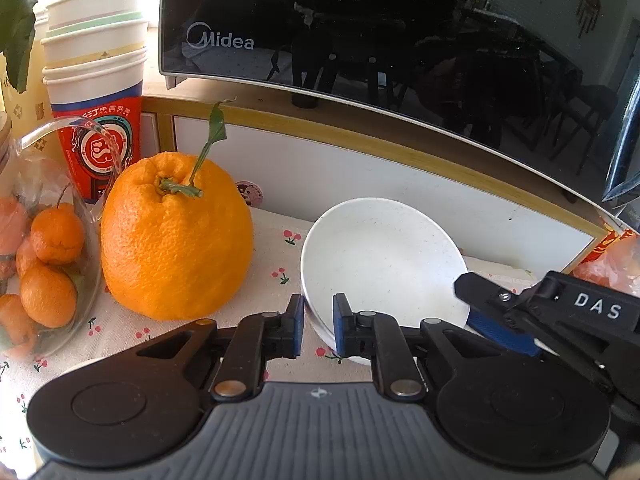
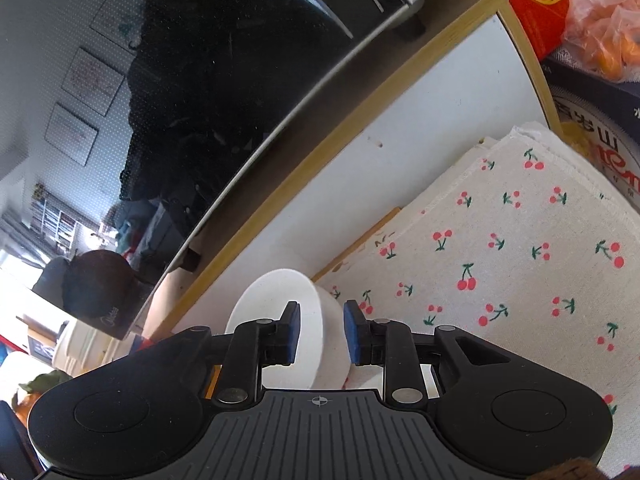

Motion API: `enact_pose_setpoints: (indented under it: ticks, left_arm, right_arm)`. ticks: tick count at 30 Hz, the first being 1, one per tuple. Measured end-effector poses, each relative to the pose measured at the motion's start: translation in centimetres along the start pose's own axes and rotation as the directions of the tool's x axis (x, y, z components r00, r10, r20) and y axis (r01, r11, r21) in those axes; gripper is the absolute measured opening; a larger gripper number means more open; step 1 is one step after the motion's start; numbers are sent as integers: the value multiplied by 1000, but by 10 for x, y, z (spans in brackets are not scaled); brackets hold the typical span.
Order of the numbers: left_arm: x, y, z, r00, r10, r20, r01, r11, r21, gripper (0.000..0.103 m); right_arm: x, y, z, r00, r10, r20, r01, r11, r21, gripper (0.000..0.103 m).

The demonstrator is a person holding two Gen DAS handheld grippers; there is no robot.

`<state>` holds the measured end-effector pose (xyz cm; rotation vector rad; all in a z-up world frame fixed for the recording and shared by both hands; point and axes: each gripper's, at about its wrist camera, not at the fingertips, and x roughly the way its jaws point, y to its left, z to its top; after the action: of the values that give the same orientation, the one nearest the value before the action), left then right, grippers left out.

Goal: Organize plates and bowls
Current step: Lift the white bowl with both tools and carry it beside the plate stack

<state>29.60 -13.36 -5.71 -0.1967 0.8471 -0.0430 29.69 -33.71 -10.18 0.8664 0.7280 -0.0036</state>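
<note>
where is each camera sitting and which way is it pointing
Left wrist: sits on the left gripper, looking forward and slightly down over the cherry-print cloth at the white bowl, big orange and microwave; its own fingers straddle the bowl rim, and the right gripper enters from the right.
Right wrist: sits on the right gripper, rolled sideways, looking along the cloth and microwave door; its fingers straddle the bowl wall.
Shared: bowl, cloth, microwave.
</note>
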Motion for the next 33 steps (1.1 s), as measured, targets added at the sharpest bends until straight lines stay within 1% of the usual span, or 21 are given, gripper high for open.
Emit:
enact_pose_setpoints:
  ticks: [2,6,9,13,18,23,30,33]
  left_arm:
    - [-3,-1,0,1000,2,1,-2,1000,7,12]
    - [-10,-2,0,1000,-7,13,7,1000,26,12]
    - [-19,-3,3,1000,-19,15,19,1000,24,11]
    - [-40,-1,5,999,-48,26,47,999,6,11]
    - [-71,5,5,995,-82,50,82,997,15,11]
    - [-103,17,2,993,-95,70,93,995,20,10]
    - [-137,44,-5,987,-144,67,145,989,-14,11]
    - [-154,56,-9,984,-165,71,167,986,-20,11]
  right_arm:
    - [4,1,-3,1000,0,-24,0,1000,-8,25]
    - [4,12,-8,998,-50,-24,47,995,-91,22]
    - [-3,18,-7,998,-57,-21,54,993,-109,20]
    - [-24,28,-6,999,-34,0,34,993,-116,20]
    - [-54,44,-11,1000,-27,7,27,989,-146,20]
    - [-78,66,-25,1000,-28,4,28,981,-192,20]
    - [-111,92,-39,999,-38,-21,33,975,-219,20]
    - [-122,105,-53,998,-52,-28,44,969,-244,20]
